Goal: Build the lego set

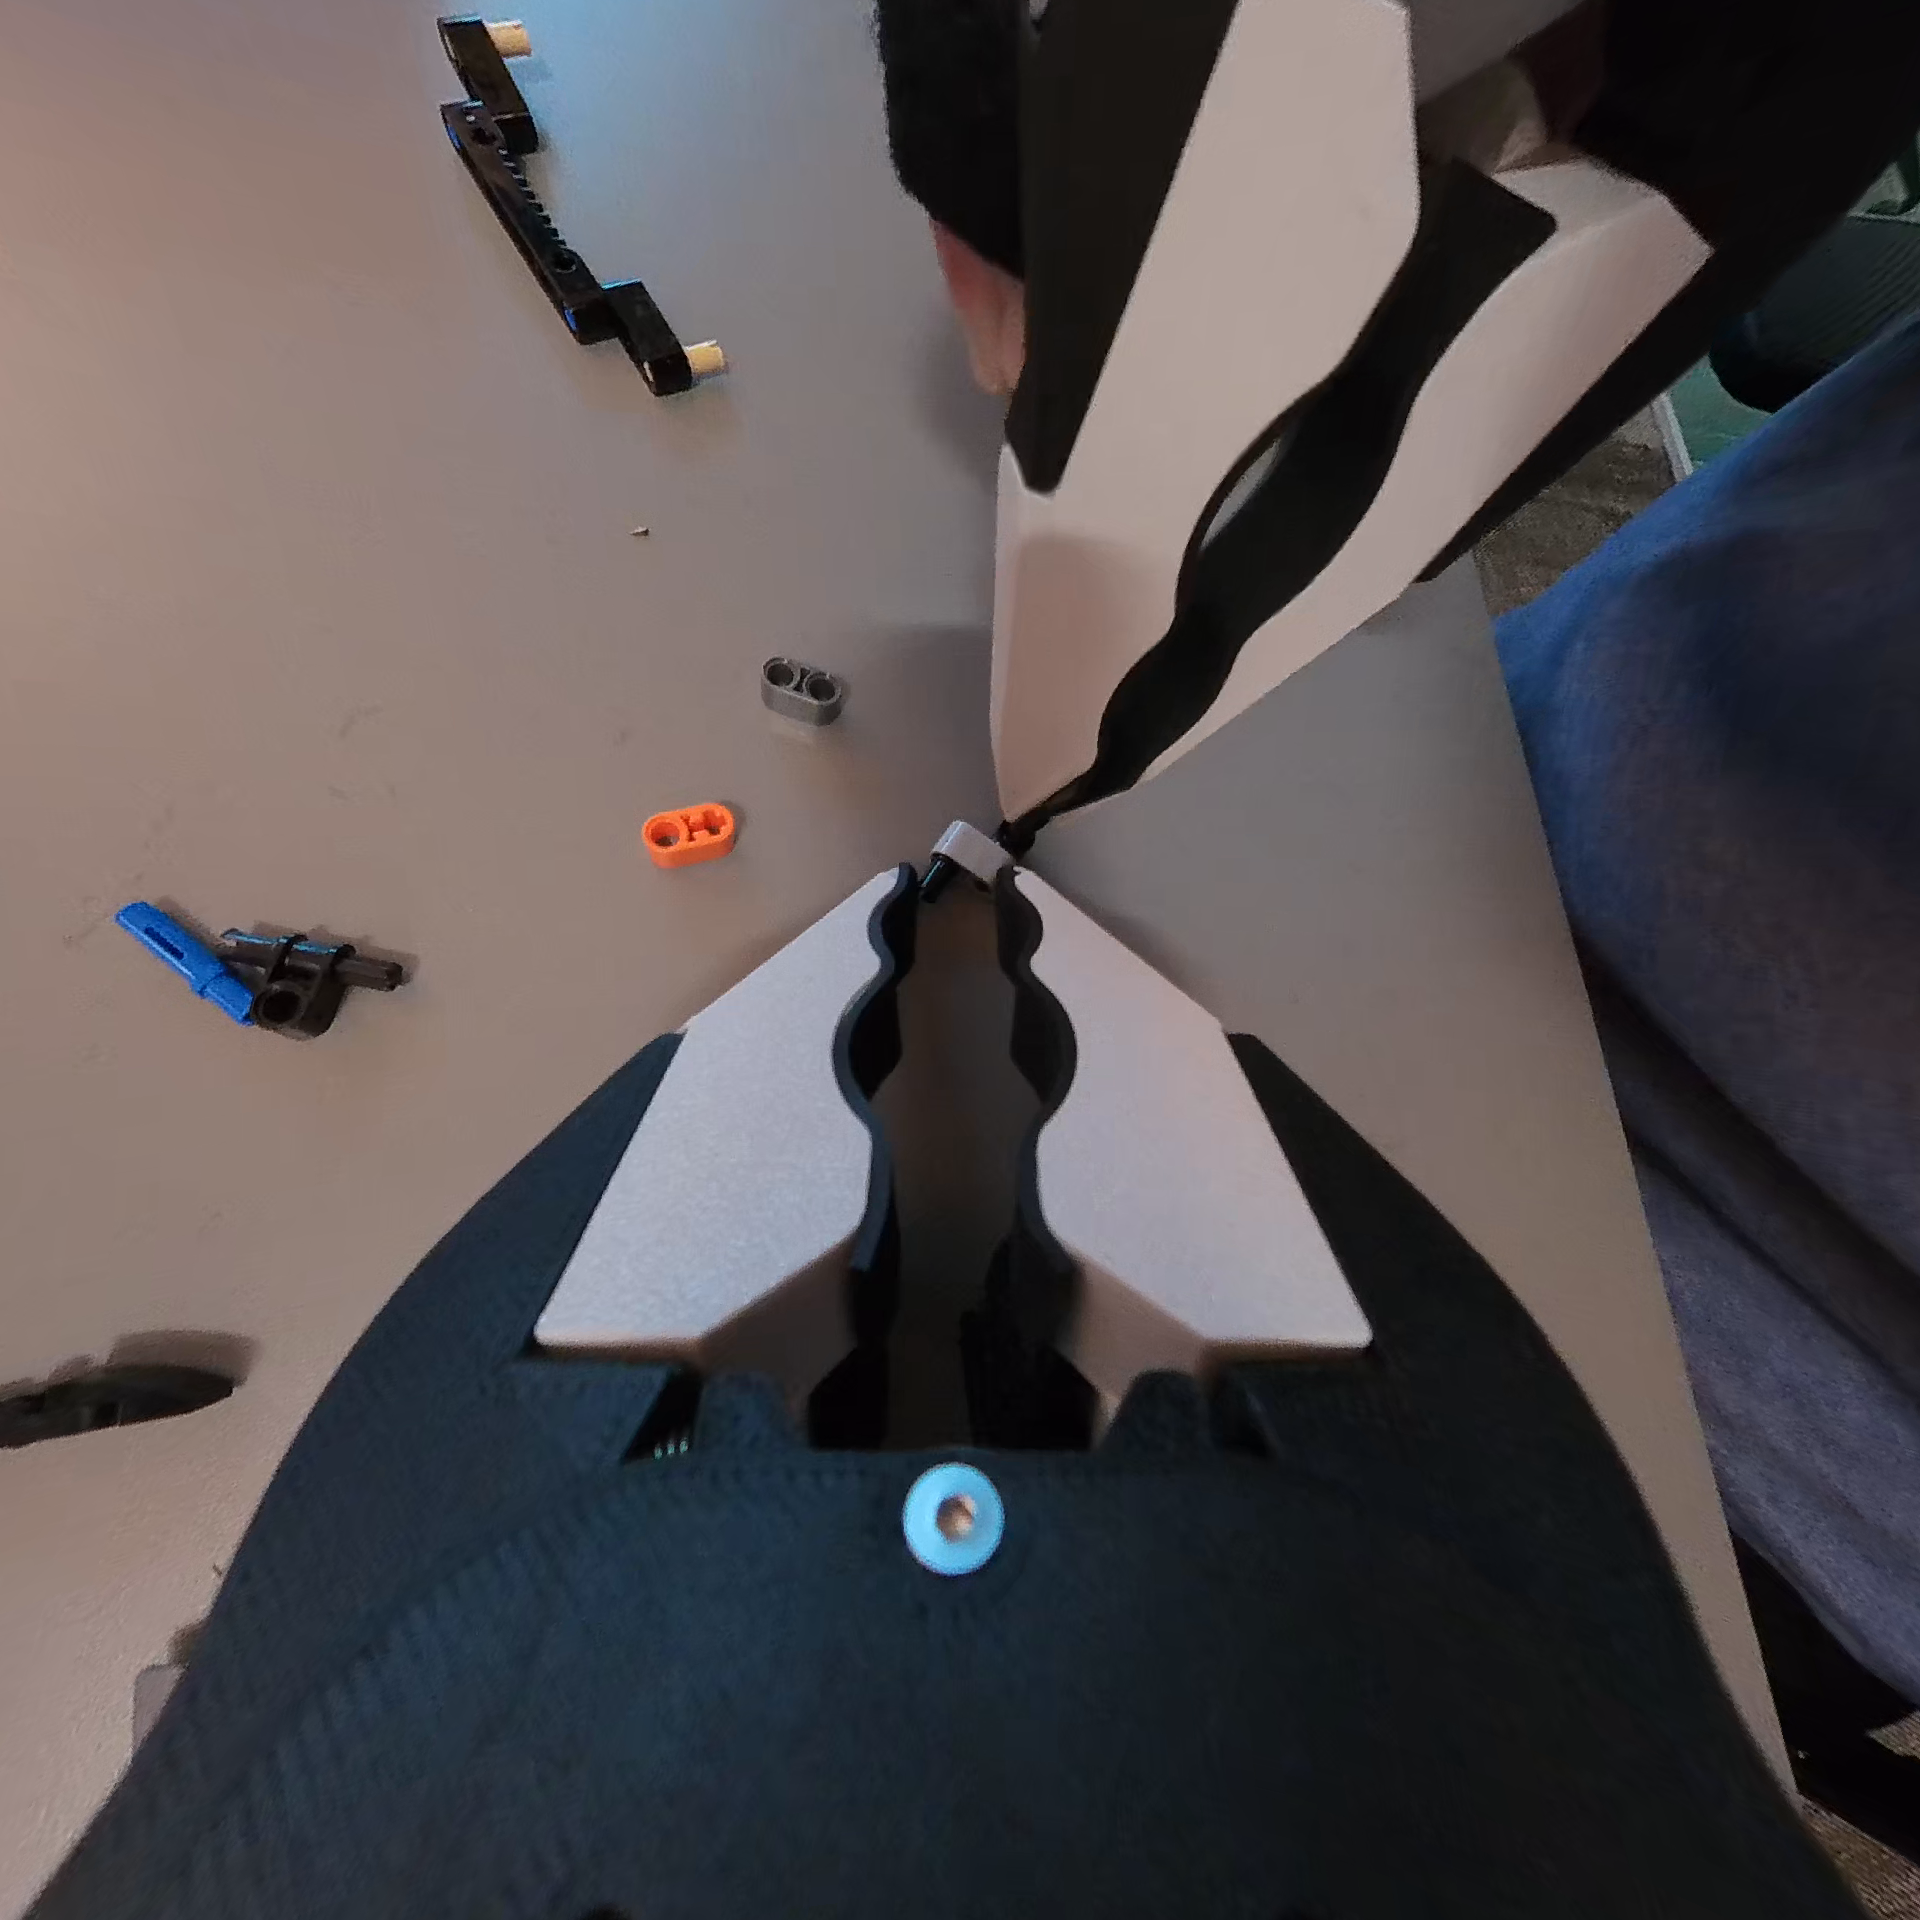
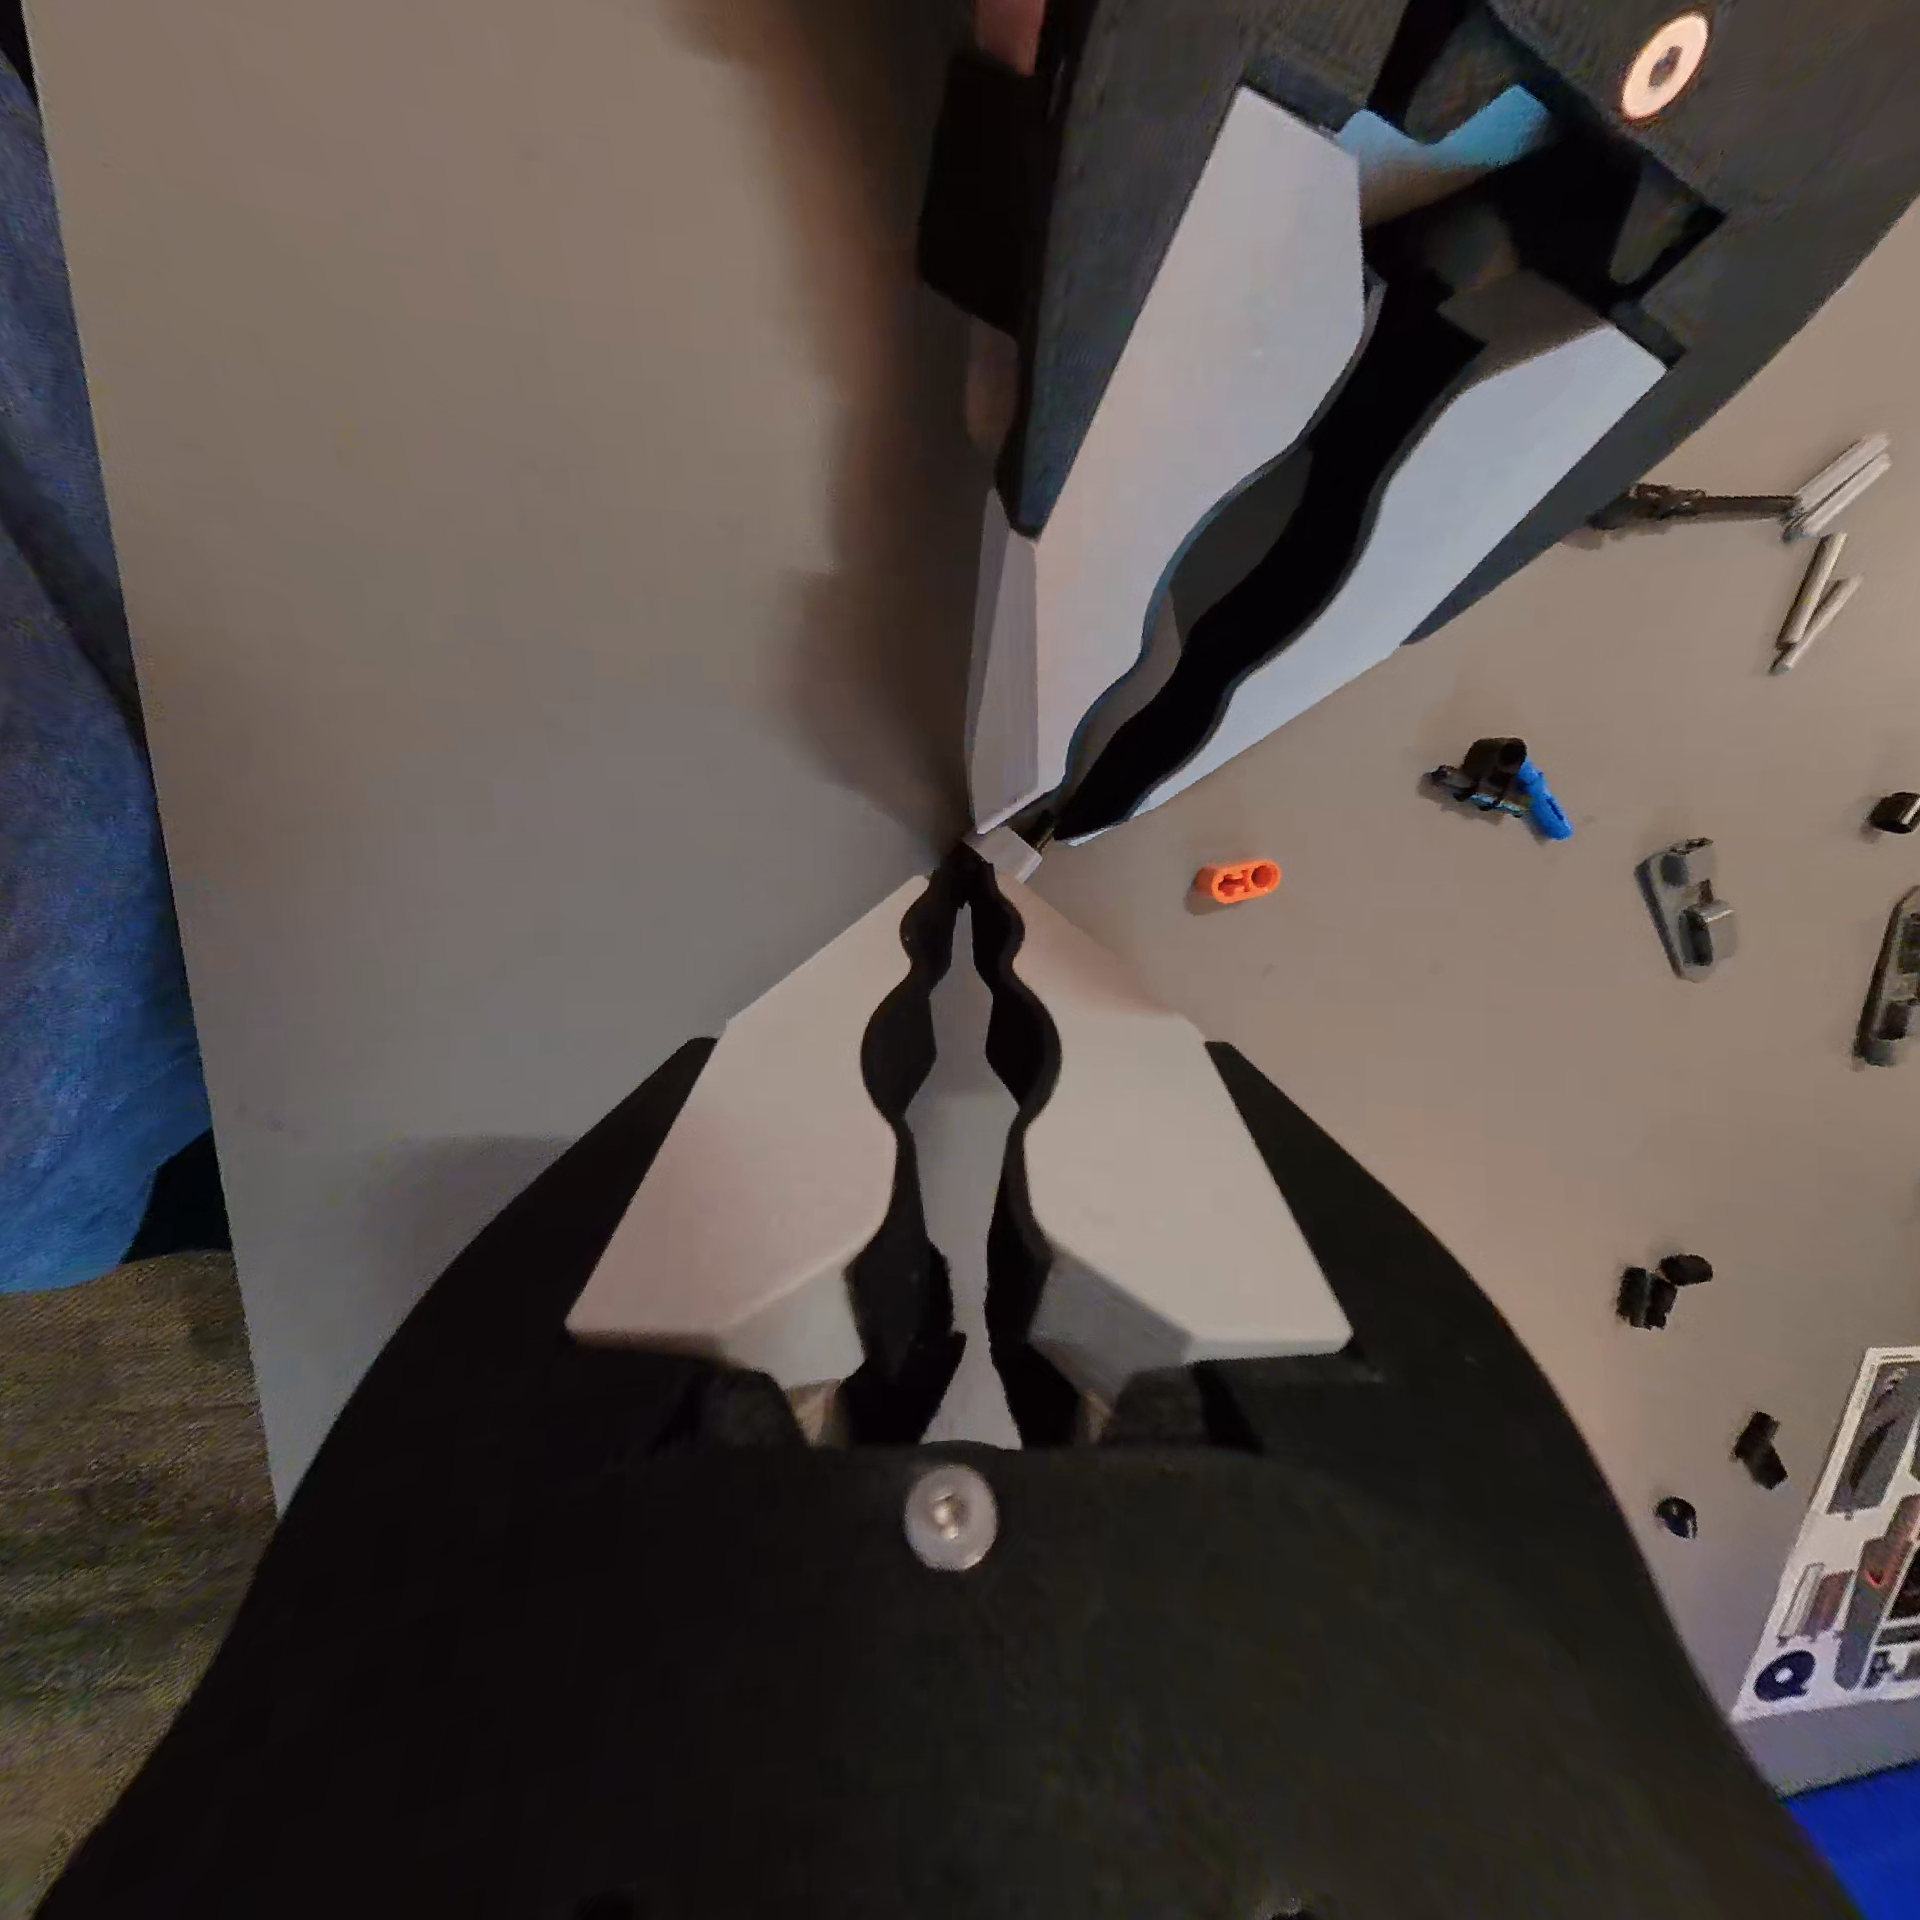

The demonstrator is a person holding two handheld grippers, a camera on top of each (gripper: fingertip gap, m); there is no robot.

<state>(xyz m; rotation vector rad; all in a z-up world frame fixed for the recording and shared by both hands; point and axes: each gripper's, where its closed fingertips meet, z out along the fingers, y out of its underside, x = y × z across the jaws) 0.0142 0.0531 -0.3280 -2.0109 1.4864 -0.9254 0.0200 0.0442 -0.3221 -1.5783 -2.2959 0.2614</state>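
Both grippers meet tip to tip above the grey table (image 1: pixel 312 623) near its edge. Between them is a small light grey piece (image 1: pixel 968 844) with a black pin (image 1: pixel 930 878) sticking out of it. My left gripper (image 1: pixel 954 883) is shut on the pin end. My right gripper (image 2: pixel 961 871) is nearly closed, pinching the other end of the grey piece (image 2: pixel 1003 847). The right gripper reaches in from the upper right in the left wrist view (image 1: pixel 1013 831). The left gripper does the same in the right wrist view (image 2: pixel 1049 821). The exact contact points are hidden by the fingertips.
Loose parts lie on the table: an orange two-hole beam (image 1: pixel 689 836), a grey two-hole beam (image 1: pixel 802 688), a blue pin in a black connector (image 1: pixel 260 971), a long black assembly with tan pins (image 1: pixel 561 208). Grey parts (image 2: pixel 1688 914), grey axles (image 2: pixel 1813 603) and an instruction sheet (image 2: pixel 1860 1538) lie farther off. A person's blue-trousered leg (image 1: pixel 1714 831) is beside the table edge. The grippers are tip to tip, or close to it.
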